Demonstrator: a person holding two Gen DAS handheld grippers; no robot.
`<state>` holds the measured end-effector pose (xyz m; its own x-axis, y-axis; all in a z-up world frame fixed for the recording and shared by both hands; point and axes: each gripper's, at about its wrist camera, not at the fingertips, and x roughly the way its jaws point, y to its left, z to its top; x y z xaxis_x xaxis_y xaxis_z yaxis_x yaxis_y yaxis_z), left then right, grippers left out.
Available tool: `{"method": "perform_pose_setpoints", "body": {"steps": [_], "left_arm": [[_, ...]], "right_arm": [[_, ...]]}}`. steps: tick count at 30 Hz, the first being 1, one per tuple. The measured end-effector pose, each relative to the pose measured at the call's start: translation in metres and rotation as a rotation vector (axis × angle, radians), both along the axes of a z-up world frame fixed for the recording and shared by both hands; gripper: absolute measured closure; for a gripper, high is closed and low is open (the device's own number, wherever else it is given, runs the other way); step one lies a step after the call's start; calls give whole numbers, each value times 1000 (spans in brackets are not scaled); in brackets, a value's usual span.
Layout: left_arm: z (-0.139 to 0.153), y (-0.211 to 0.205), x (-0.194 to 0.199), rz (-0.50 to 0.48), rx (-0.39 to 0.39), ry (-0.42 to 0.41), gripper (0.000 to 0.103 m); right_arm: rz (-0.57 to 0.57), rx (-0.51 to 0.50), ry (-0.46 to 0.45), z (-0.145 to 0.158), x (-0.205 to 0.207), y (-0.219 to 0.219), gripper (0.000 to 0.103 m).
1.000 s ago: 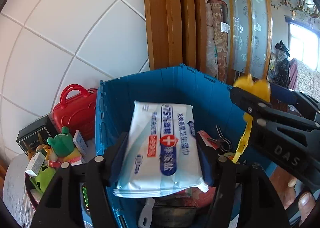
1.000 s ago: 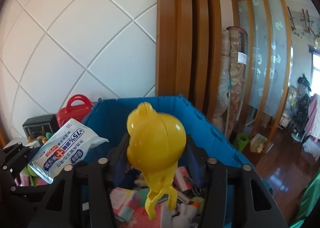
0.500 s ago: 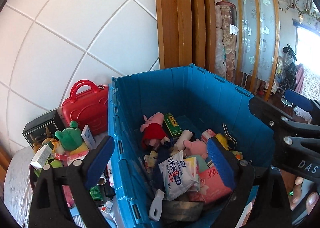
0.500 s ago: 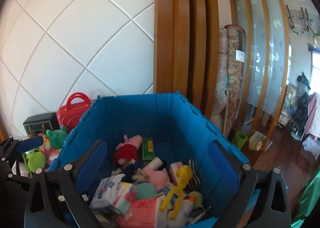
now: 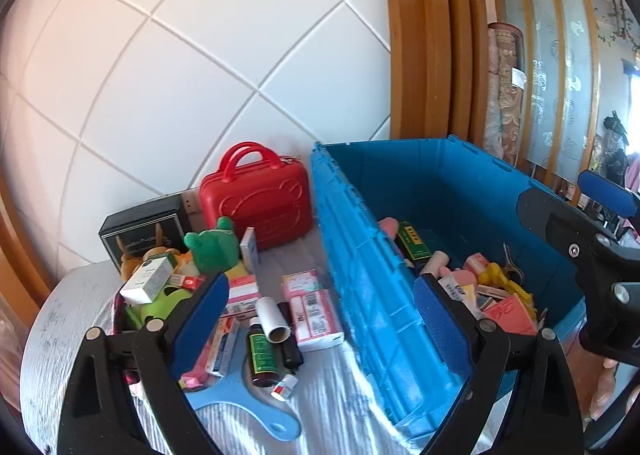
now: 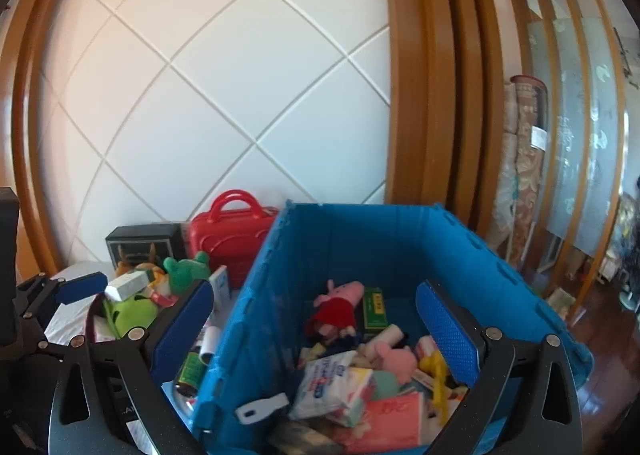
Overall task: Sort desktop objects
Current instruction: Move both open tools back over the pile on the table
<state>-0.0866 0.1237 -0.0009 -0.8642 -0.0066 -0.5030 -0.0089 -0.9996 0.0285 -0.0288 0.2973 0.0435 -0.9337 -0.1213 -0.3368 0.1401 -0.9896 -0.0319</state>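
Two items in crate: a wipes pack and a yellow clip toy are being seen lying among the clutter inside the blue crate, neither touched by a gripper.
Crate contents: a pink pig plush in red dress and a green box are being shown toward the far wall; a pink packet is lying near the front.
Left gripper: fingers are being held wide apart, nothing between the pads; the crate's left wall is being straddled, one finger over the table, the other over the crate.
Right gripper: fingers are likewise being held wide apart, empty, hanging above the crate's near left corner.
Table: loose goods are being left beside the crate – a dark bottle, a pink carton, a blue paddle, a green frog plush.
Behind: a red mini suitcase and a black box are being seen standing against the white tiled wall.
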Motion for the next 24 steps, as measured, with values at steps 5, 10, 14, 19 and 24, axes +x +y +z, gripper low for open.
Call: {"method": "perform_pose_setpoints", "body": {"steps": [5,10,14,19,24], "left_arm": [[-16,-55,16,92,-21,-21,8],[-42,-111,27,184,-25,-80,8],[-64,-145,32,238,-20,-132,8],[-94,-174,34,271,-18,-197,8],[-125,-198,30,298,25,-279,8]], "right_arm": [[105,19,-29,-11,-1,-56,0],[195,48,-72,-26,-5,-109,0],[257,71,-113,-42,-9,-147,0],[316,88,-194,-73,-17,-185,0],[354,113,-286,-108,-25,-211,0]]}}
